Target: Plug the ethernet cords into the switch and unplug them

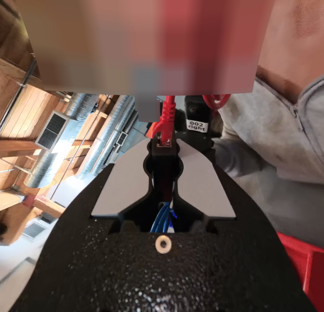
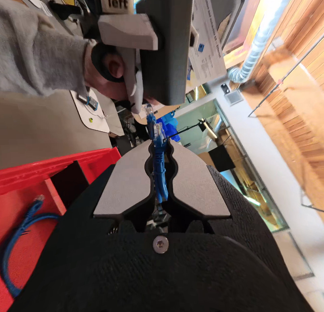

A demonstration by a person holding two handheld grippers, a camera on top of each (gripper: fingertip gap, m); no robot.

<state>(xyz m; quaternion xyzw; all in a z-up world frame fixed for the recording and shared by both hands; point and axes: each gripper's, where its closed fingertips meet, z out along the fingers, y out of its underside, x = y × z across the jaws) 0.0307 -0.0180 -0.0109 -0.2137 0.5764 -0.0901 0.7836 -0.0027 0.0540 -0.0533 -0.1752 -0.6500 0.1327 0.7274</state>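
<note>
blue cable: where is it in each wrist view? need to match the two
Left wrist view: blue cable low centre, behind the black coupler that the left gripper clamps.
Right wrist view: blue cable centre, pinched in the right gripper, clear plug poking past the tips.
Shared landmark: red bin at lower right in the left view, at lower left in the right view.

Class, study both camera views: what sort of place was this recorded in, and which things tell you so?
Probably a workshop or lab in a loft-style building: silver ventilation ducts under a wooden ceiling, a red parts bin, and network cables such as the blue cable.
</note>
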